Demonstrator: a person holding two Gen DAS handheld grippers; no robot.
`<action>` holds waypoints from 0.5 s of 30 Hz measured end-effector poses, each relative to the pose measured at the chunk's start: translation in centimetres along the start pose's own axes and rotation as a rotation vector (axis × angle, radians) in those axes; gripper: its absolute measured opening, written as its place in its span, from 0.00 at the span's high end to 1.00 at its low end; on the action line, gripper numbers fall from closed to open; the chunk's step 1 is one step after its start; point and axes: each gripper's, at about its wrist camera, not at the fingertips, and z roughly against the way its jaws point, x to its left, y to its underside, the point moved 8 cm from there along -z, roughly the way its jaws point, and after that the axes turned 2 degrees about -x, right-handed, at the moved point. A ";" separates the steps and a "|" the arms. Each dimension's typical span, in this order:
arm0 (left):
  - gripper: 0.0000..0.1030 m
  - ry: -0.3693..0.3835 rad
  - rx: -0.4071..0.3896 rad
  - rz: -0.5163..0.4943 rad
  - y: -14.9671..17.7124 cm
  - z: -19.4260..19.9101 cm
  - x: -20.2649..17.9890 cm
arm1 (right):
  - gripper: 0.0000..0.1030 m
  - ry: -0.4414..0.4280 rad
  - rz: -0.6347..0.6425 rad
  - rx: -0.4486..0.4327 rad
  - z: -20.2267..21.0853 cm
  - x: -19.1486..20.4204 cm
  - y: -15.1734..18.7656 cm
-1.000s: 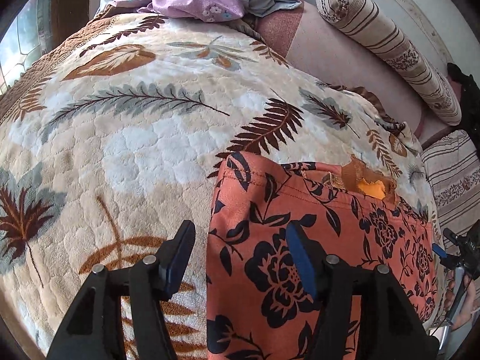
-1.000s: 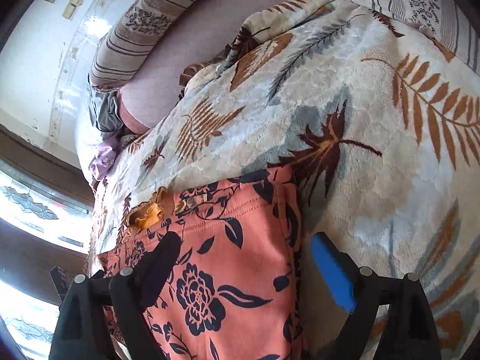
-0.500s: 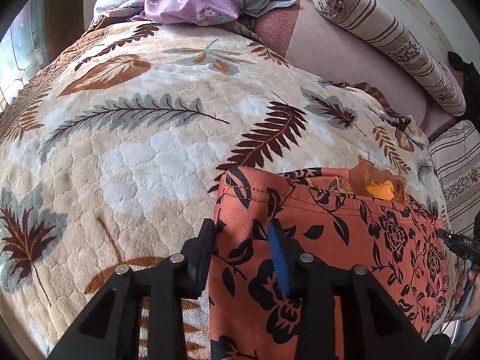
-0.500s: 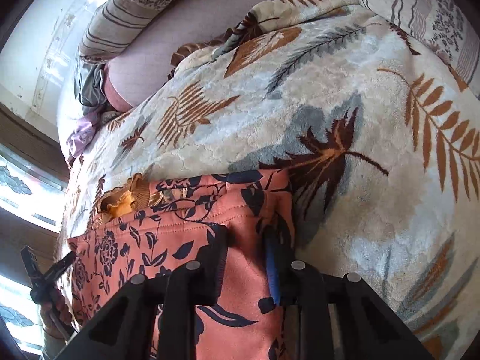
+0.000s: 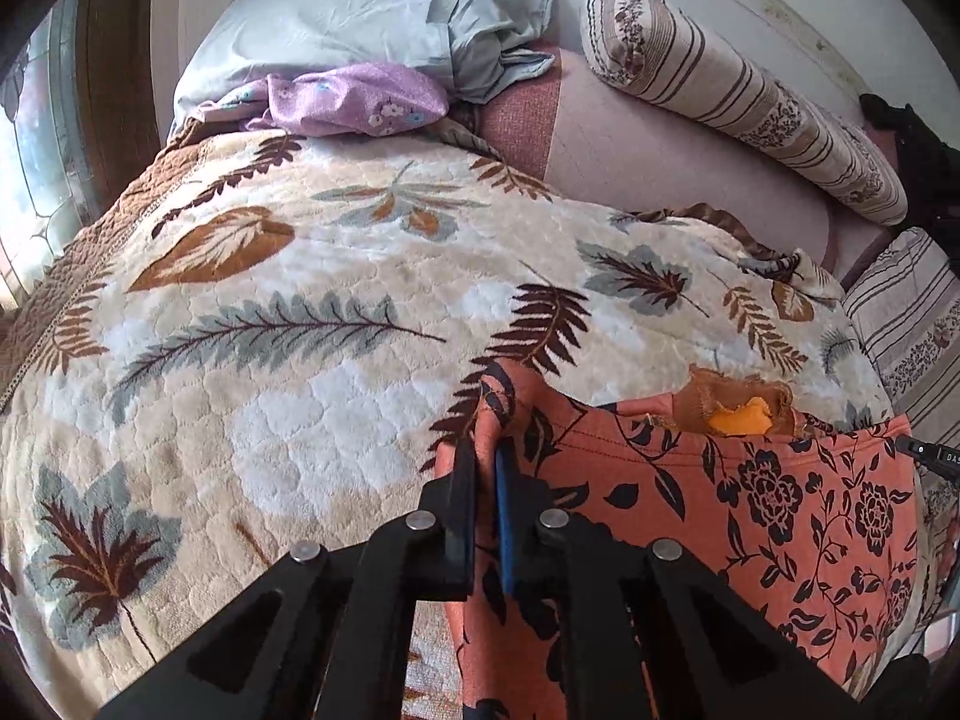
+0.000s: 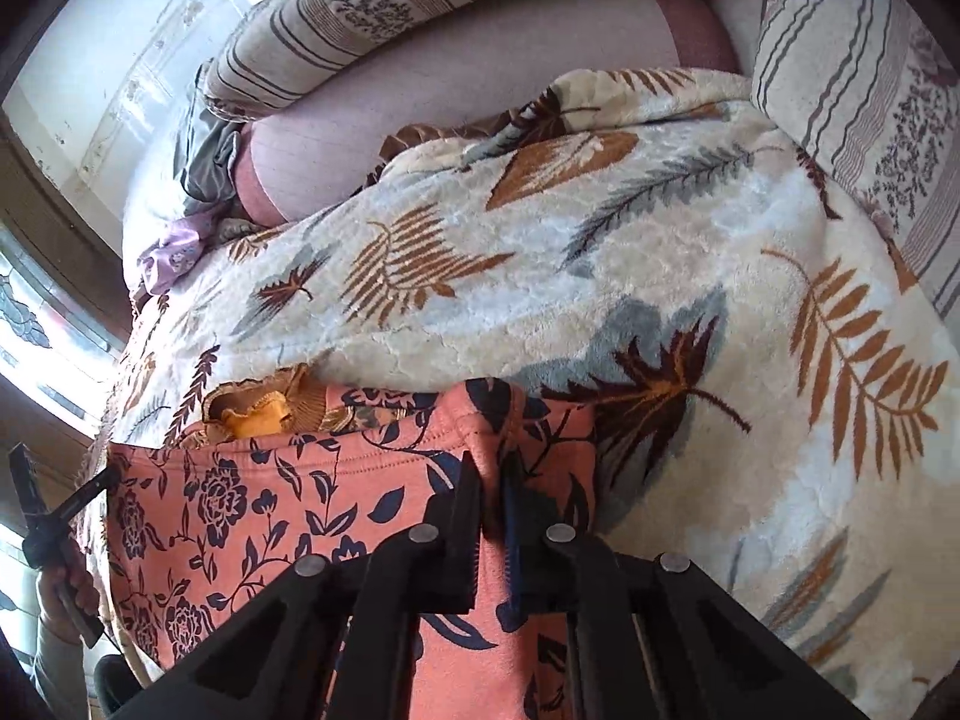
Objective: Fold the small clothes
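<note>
A leaf-patterned plush blanket (image 5: 288, 324) covers a bed. On its near edge lies an orange garment with dark floral print (image 5: 750, 510), lined in yellow at what may be a collar. The left gripper (image 5: 487, 468) pinches the garment's left corner, fingers pressed together on fabric. The right gripper (image 6: 493, 480) likewise pinches the right corner.

Bed: leaf-patterned blanket (image 5: 312, 324) across it
Bolster (image 5: 738, 96): striped, at 1 o'clock (against the wall)
Window (image 5: 36, 180): bright, at 9 o'clock
Wall (image 6: 108, 42): white, scuffed
</note>
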 end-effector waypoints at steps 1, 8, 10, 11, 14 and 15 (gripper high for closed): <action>0.95 -0.003 -0.014 -0.004 -0.4 0.1 -0.1 | 0.94 0.008 0.006 -0.017 0.4 0.2 -0.5; 0.94 -0.094 0.154 0.022 2.2 -6.8 1.3 | 0.92 0.084 -0.050 0.074 -4.7 -2.6 -0.2; 0.91 -0.101 0.136 0.010 2.5 -6.8 1.2 | 0.91 0.073 -0.073 0.106 -6.4 -3.1 1.1; 0.91 -0.102 0.129 0.010 2.3 -6.3 1.2 | 0.91 0.075 -0.071 0.086 -6.1 -3.1 1.2; 0.79 -0.116 0.088 0.010 1.4 -4.0 1.5 | 0.91 0.075 -0.107 0.076 -4.4 -3.0 1.1; 0.77 -0.127 0.070 0.012 1.0 -2.9 1.8 | 0.91 0.086 -0.113 0.064 -3.5 -3.1 0.9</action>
